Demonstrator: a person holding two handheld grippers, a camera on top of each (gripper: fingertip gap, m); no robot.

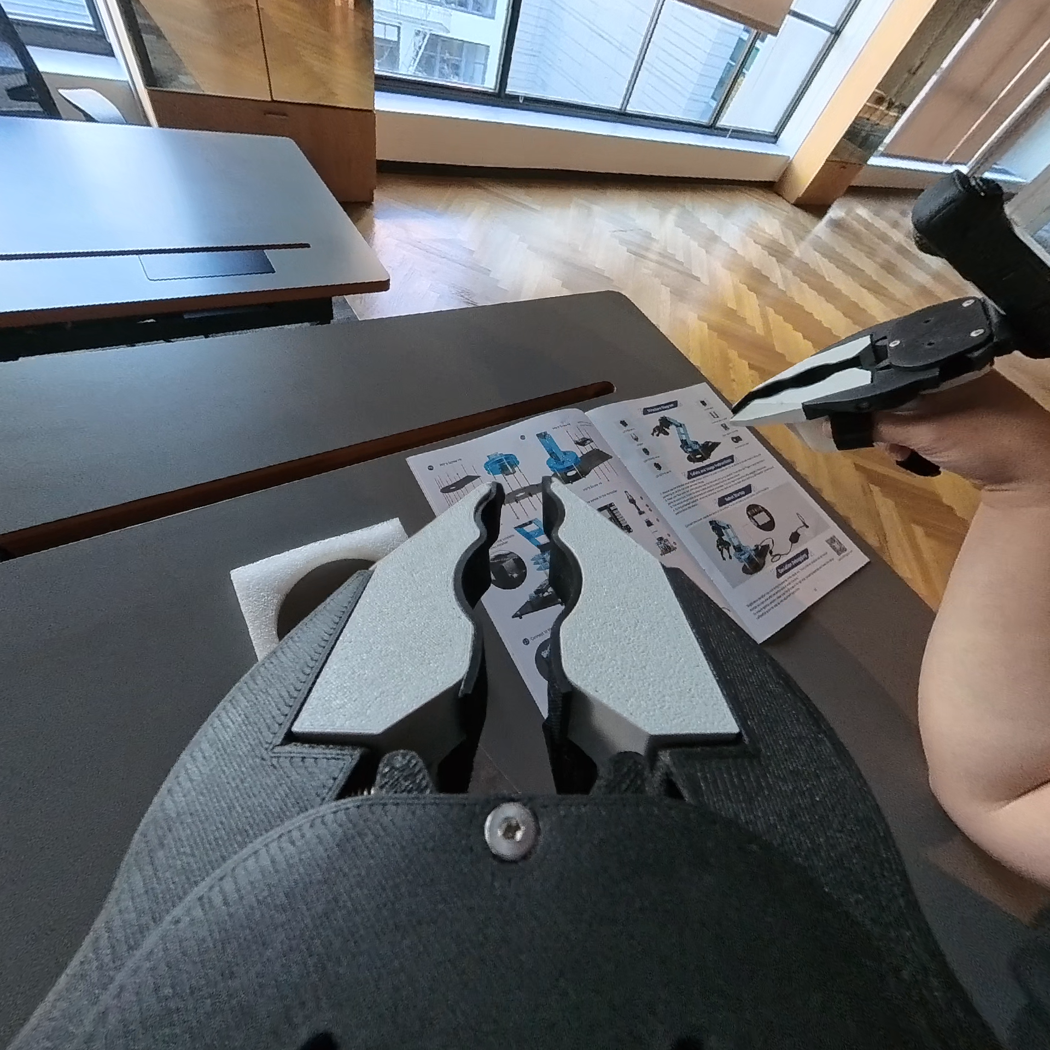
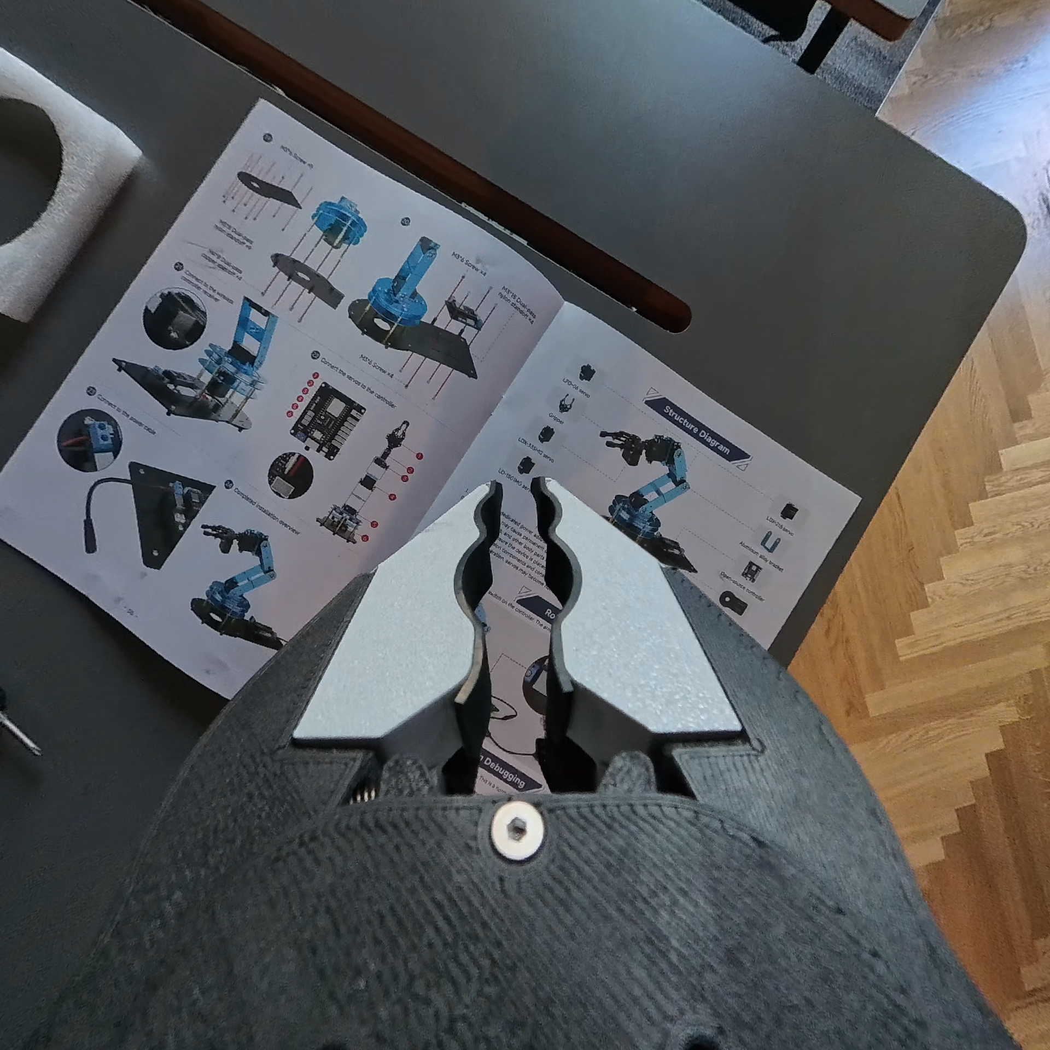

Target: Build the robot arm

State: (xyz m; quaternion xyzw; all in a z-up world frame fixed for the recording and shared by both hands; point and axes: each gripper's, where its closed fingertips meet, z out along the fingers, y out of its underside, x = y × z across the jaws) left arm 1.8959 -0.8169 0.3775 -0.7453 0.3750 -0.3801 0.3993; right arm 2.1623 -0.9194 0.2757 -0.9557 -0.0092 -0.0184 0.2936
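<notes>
An open instruction booklet (image 1: 710,511) with pictures of a blue robot arm lies flat on the dark grey table (image 1: 142,596). My left gripper (image 1: 520,486) hovers over the booklet's left page, its jaws almost closed with a thin gap and nothing between them. My right gripper (image 1: 736,417) hangs above the booklet's far right corner, held by a bare hand. In the right wrist view it (image 2: 516,486) is over the right page of the booklet (image 2: 341,369), near the fold, also nearly closed and empty.
A white foam block (image 1: 267,574) with a round hole lies left of the booklet, also in the right wrist view (image 2: 85,187). A long slot (image 1: 341,454) crosses the table. A thin metal tool tip (image 2: 20,733) lies at the left. A second desk (image 1: 170,199) stands behind. My hands' fingertips stand some 30 cm from each other.
</notes>
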